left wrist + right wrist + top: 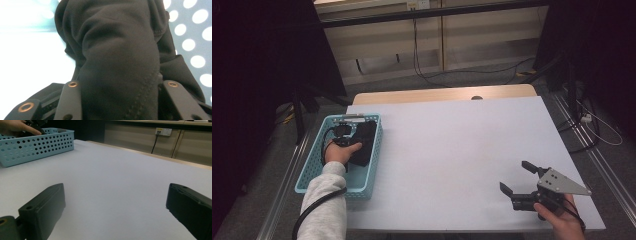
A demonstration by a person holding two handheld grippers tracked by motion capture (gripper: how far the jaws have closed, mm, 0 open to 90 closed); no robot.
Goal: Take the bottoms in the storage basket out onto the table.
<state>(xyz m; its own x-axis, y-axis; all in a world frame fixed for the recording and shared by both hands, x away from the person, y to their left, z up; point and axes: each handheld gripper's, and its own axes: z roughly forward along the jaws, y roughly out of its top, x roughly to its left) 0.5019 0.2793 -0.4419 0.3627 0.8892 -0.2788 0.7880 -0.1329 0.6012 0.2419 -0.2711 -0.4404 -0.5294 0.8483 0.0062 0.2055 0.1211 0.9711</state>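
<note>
Currently the black cloth [364, 142] lies inside the blue basket [312, 170] at nine o'clock on the table, bunched between the left gripper's [348, 137] jaws, which clamp it. Right gripper [523, 177] sits at five o'clock, jaws spread, empty.

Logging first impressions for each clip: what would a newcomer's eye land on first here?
Probably the light blue perforated basket at the table's left edge, where the left gripper reaches in and its fingers are closed on a bunched black cloth. Next, the right gripper near the front right corner of the white table, wide open and holding nothing.
</note>
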